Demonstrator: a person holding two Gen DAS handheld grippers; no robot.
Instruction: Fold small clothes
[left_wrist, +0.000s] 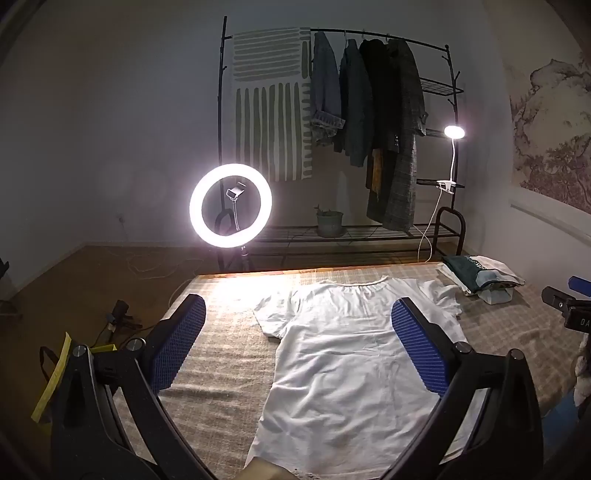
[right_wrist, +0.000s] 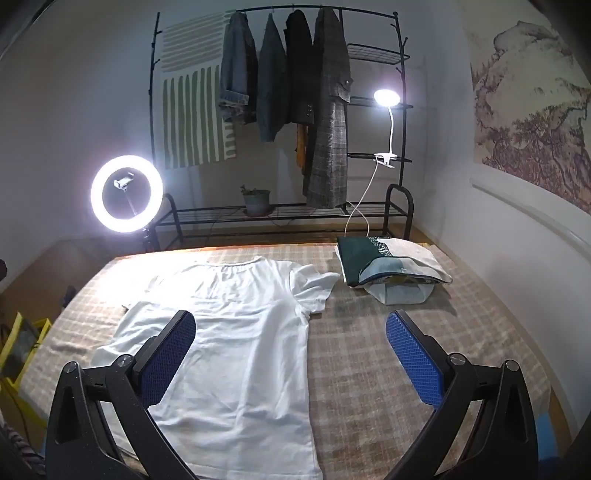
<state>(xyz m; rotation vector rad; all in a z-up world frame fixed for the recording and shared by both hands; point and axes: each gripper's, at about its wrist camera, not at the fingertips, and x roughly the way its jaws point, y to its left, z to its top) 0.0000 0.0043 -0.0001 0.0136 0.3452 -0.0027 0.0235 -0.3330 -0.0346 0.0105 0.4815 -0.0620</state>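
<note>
A white T-shirt (left_wrist: 343, 354) lies spread flat on the plaid-covered table (left_wrist: 221, 354), neck toward the far edge. It also shows in the right wrist view (right_wrist: 240, 332). My left gripper (left_wrist: 299, 343) is open and empty above the shirt's left half and hem. My right gripper (right_wrist: 291, 354) is open and empty above the shirt's right edge; its left finger is over the shirt, its right finger over bare cloth (right_wrist: 369, 350). Part of the right gripper (left_wrist: 565, 306) shows at the right edge of the left wrist view.
A stack of folded clothes (right_wrist: 388, 266) sits at the table's far right corner, also in the left wrist view (left_wrist: 480, 277). A lit ring light (left_wrist: 231, 203) stands off the far left edge. A clothes rack (right_wrist: 295, 110) with a clip lamp (right_wrist: 386, 98) is behind. A yellow bin (right_wrist: 22, 339) stands left.
</note>
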